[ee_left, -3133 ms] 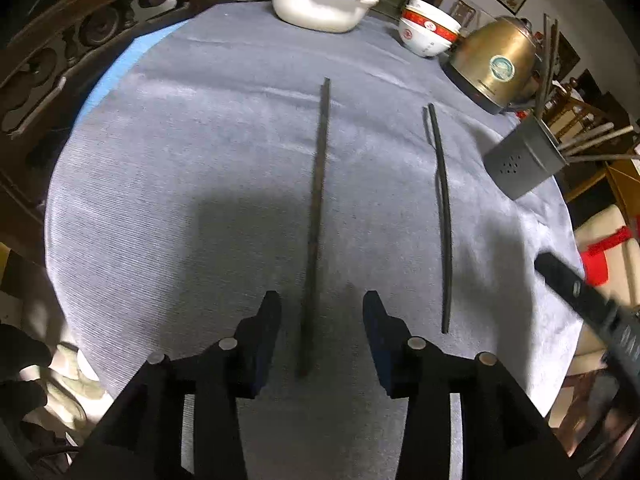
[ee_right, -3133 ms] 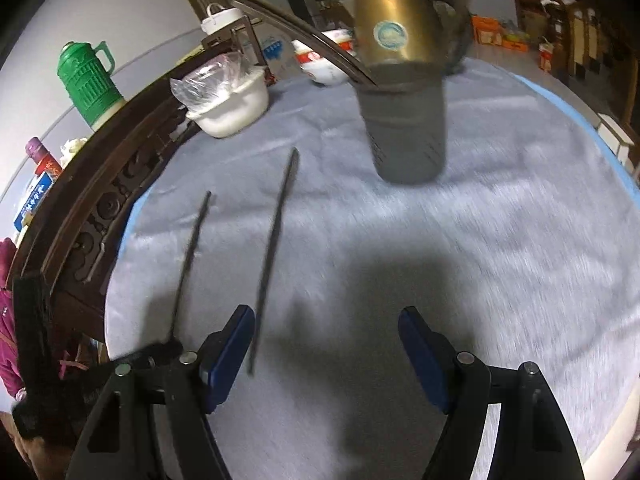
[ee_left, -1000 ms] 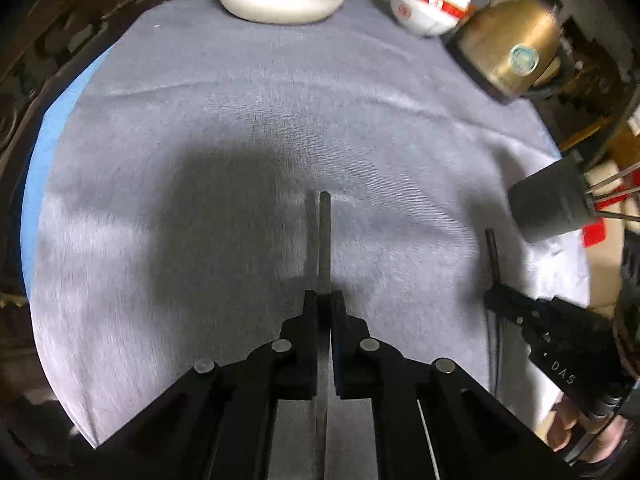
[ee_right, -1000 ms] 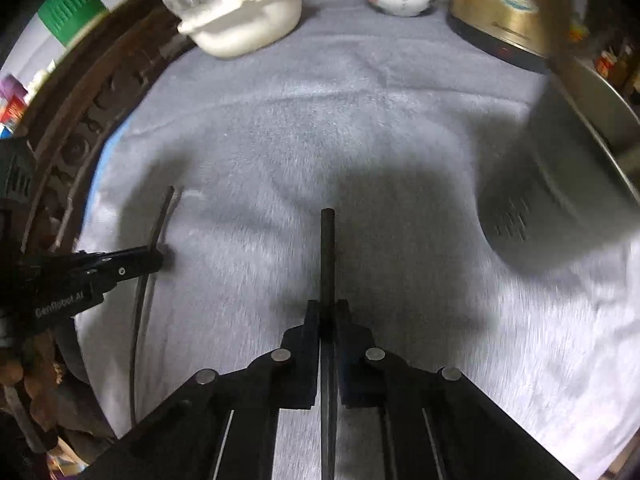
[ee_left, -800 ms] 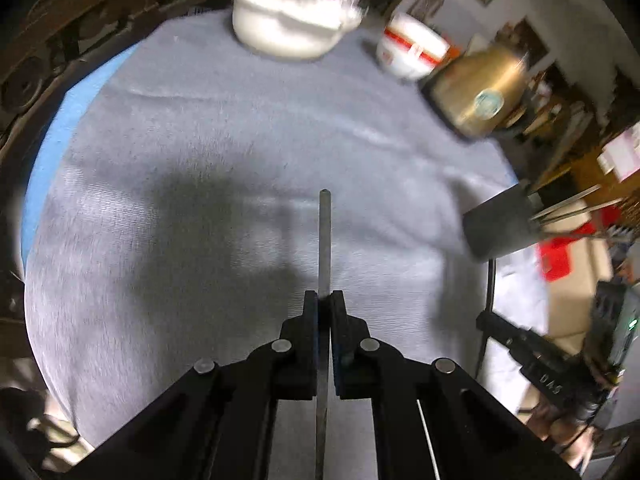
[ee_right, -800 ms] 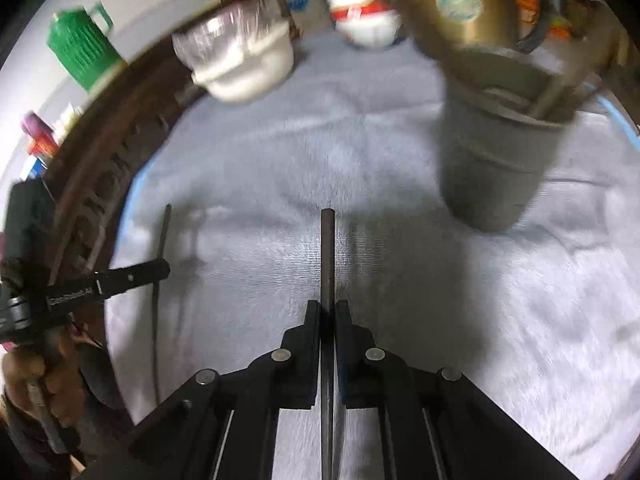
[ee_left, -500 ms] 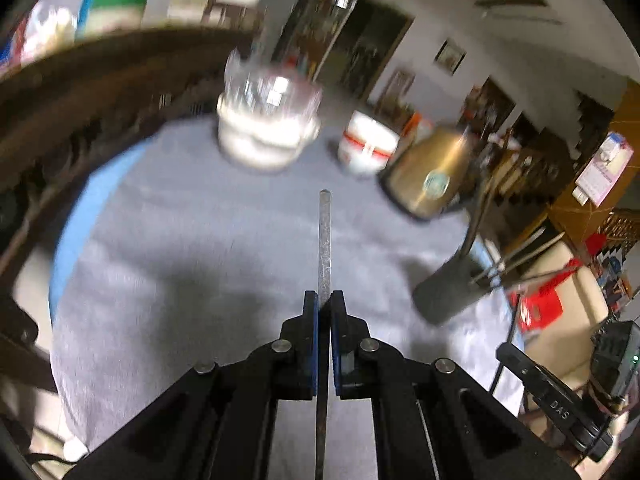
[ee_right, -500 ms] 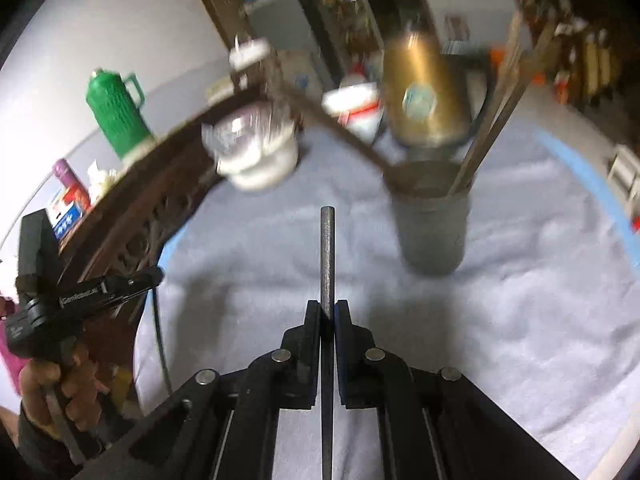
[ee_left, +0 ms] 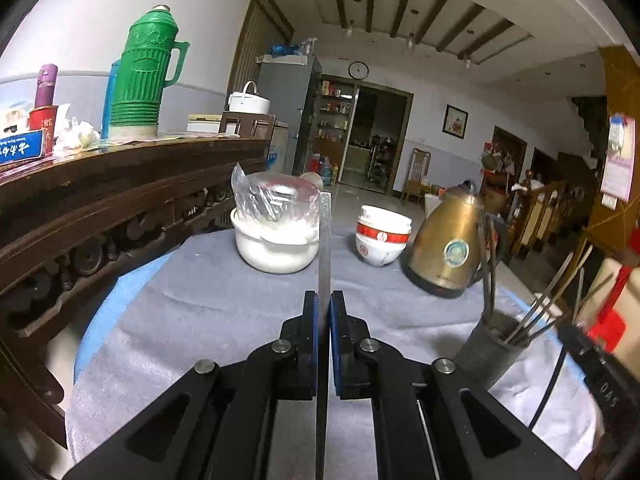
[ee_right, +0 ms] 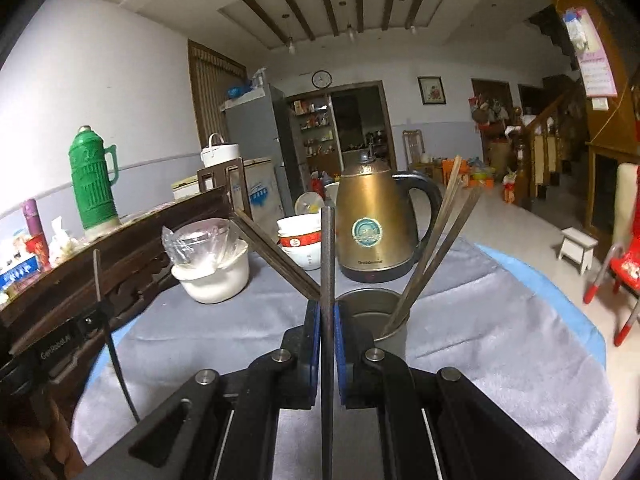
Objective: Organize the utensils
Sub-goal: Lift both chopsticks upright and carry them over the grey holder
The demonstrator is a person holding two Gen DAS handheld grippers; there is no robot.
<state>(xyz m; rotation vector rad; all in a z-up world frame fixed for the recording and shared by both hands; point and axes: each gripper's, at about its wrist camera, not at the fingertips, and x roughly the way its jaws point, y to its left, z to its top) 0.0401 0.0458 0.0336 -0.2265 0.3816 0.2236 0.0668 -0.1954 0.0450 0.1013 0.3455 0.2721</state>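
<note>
Holding a chopstick in each hand, you have both claws clamped: the left claw (ee_left: 324, 312) on one chopstick (ee_left: 325, 240), the right claw (ee_right: 328, 320) on the other (ee_right: 327, 256), each stick running straight ahead along the fingers. The grey holder (ee_right: 380, 320) stands on the worktop (ee_right: 500, 340) just beyond the right claw, well right of the left, so your right stick looks nearer.

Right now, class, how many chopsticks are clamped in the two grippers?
2. One chopstick is clamped in the left gripper; a second chopstick in the right gripper. Others stand in the grey holder, uncounted.
</note>
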